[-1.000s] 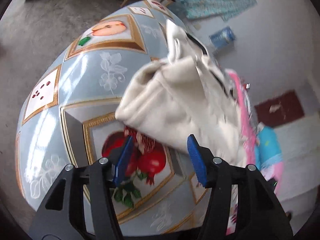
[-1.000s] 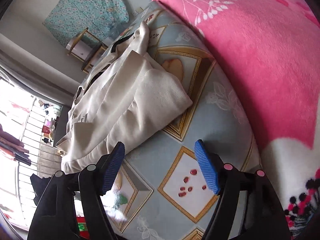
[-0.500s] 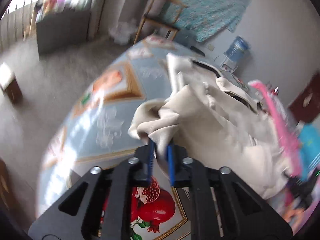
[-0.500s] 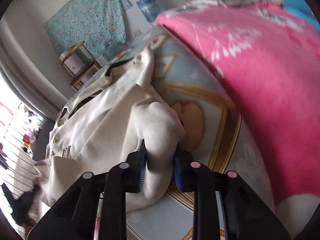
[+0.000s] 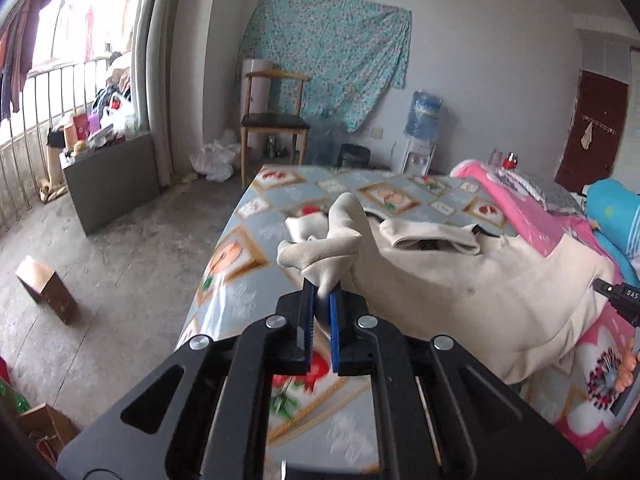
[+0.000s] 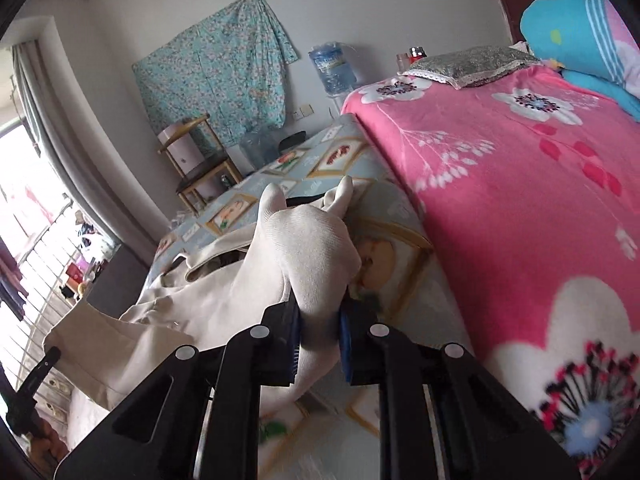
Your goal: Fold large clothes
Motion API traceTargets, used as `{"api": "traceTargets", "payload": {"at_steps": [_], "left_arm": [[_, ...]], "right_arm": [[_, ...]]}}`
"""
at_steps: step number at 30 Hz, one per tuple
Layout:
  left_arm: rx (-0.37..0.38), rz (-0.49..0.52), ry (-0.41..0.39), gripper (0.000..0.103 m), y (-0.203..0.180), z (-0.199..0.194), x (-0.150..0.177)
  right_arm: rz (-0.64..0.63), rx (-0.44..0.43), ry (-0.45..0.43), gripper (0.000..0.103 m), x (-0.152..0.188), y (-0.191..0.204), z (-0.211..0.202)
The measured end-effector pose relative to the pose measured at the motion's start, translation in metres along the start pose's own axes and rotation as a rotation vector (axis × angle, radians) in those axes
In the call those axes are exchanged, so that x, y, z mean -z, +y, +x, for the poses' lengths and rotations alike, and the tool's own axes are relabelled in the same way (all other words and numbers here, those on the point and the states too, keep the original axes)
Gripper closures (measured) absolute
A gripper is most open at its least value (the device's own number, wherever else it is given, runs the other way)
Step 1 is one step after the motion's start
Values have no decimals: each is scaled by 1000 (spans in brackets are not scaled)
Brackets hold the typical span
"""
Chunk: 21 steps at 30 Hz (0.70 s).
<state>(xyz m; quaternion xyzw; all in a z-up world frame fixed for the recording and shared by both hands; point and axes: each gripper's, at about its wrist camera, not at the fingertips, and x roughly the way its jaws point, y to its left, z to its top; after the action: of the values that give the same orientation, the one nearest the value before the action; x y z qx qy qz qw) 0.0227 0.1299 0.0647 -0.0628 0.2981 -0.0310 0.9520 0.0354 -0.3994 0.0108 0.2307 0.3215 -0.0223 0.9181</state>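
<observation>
Both grippers, left gripper [image 5: 321, 300] and right gripper [image 6: 320, 320], have just closed their fingers on the cream garment [image 5: 460, 280], now lifted off the bed [image 5: 248, 296], ready for folding.

Cream garment [image 5: 460, 280] cut off at right edge; tablecloth [image 5: 304, 396] blurred nr cam.

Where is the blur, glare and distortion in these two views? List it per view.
Left wrist view: the window is blown out white, the tablecloth near the jaws is smeared, and fisheye bends the walls. Right wrist view: the window again overexposed, the cream garment sharp, and the pink blanket softens toward the bottom edge.
</observation>
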Motion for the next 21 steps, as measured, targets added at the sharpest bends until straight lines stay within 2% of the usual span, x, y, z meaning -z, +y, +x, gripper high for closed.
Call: {"api": "traceTargets", "payload": {"at_steps": [2,4,6,8,9,10,11,13,16,18,20,21], "left_arm": [[5,-46,78,95,18,0,25],[16,-102,206,86,39,17,56],[11,-158,320,79,56,36,84],[-22,-194,392,73,71,42,105],[-45,-208,387,73,78,36,109],[-56,-211,371,69,81,28,110],[-65,-212,346,66,86,20,108],[-90,-210,295,63,93,6,102],[-76,-182,273,63,89,10,85],[-54,-149,283,63,75,22,79],[-27,-87,320,63,53,38,73],[-31,-44,337,63,42,50,70]], "right_arm": [[-9,4,57,85,21,-12,-5],[5,-1,149,76,39,-34,6],[49,8,296,72,53,-59,26],[98,1,343,68,54,-75,26],[115,-10,334,64,52,-79,18],[112,-13,309,60,45,-79,5],[89,11,273,59,39,-76,-7],[36,93,188,49,26,-68,-31],[-12,46,152,49,13,-45,-38],[-80,-22,178,49,12,-16,-26],[-184,-129,269,49,22,26,2],[-255,-188,349,49,33,53,23]]}}
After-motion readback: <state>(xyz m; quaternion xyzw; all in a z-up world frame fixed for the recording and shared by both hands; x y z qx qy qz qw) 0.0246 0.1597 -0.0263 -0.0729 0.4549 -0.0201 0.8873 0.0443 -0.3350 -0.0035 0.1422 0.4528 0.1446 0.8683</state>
